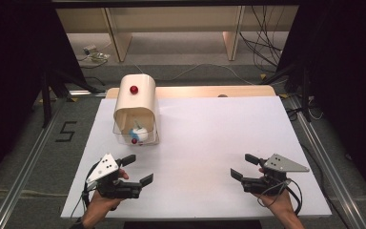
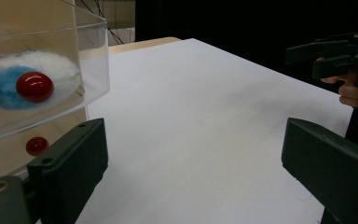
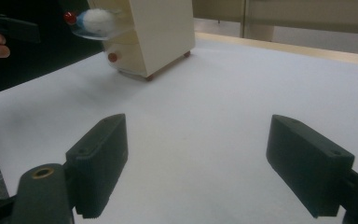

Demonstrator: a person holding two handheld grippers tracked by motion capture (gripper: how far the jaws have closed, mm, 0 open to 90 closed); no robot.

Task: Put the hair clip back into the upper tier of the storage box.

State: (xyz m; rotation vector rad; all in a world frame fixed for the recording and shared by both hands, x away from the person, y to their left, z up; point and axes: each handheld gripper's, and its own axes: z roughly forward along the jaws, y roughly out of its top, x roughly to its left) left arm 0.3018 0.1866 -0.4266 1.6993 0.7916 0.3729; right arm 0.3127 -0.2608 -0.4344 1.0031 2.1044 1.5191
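White board (image 1: 209, 143) is seen covering the table in the high view, and on it, toward ten o'clock from the centre, a cream arch-topped box (image 1: 136, 102) is stood upright; a red knob (image 1: 134, 89) is set on its curved top, and a clear plastic drawer (image 1: 124, 135) is seen pulled out of its near face, at the box's six o'clock side; inside the drawer a white and blue fluffy toy (image 1: 138, 133) is lain, and a second red knob (image 1: 134, 140) is fixed to the drawer's front wall.

The left gripper (image 1: 132, 168) is held by a hand at about seven o'clock on the board, its jaws spread wide with nothing between them; it is placed near the drawer, at the drawer's six o'clock, but apart from it; in the left gripper view the drawer's clear wall (image 2: 91, 56) is seen just above the left jaw, the toy (image 2: 32, 77) is seen through it behind the red knob (image 2: 34, 87), and a third red knob (image 2: 37, 145) is seen lower on the box.

The right gripper (image 1: 242, 166) is held at about five o'clock, well apart from the box; its jaws are likewise spread and nothing is gripped; in the right gripper view bare board (image 3: 205, 121) is seen between them, with the box (image 3: 154, 32) at eleven o'clock beyond.
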